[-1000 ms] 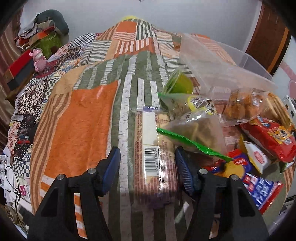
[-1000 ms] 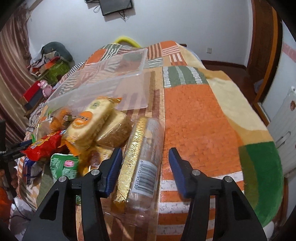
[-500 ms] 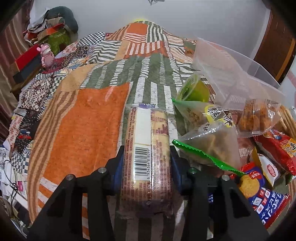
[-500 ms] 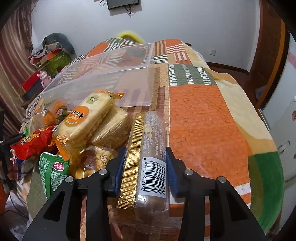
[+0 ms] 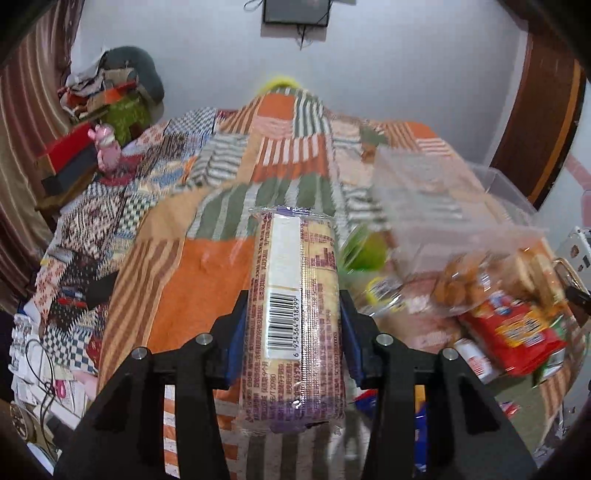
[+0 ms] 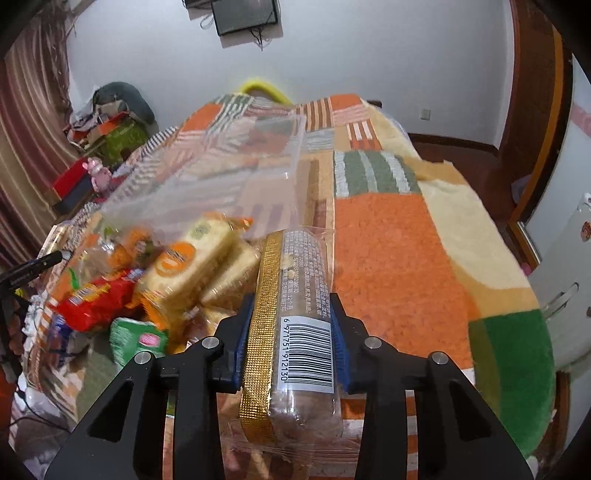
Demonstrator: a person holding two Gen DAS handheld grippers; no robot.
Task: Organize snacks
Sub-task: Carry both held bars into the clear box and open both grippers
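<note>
Left gripper (image 5: pixel 291 332): blue pads clamped on both long sides of a biscuit pack (image 5: pixel 293 314), barcode up, pack pointing away from the camera and raised above the blanket (image 5: pixel 177 288). Right gripper (image 6: pixel 291 332): closed the same way on a gold-edged pack (image 6: pixel 295 317), barcode up, also held off the surface. Surface: a patchwork blanket, orange, green, cream and striped blocks, covering a bed. Snack pile (image 6: pixel 155 273) sits on it between the two grippers: red bag (image 5: pixel 513 332), green packet (image 6: pixel 140 339), yellow cake packs (image 6: pixel 195 258), a bag of fried bits (image 5: pixel 465 280); motion blur on most of it. Just beyond the pile, a clear bin (image 6: pixel 221 173) lies on the blanket; tilt cannot be judged. Farther out, left side: striped curtain (image 5: pixel 26 155), red box (image 5: pixel 70 151), pink toy (image 5: pixel 107 147), heap of clothes (image 5: pixel 118 85). Right side: brown door frame (image 5: pixel 535 122) and white cabinet (image 6: pixel 569 258). Back: white wall (image 6: pixel 369 55) with a dark screen (image 6: pixel 245 14) and dangling cables.
</note>
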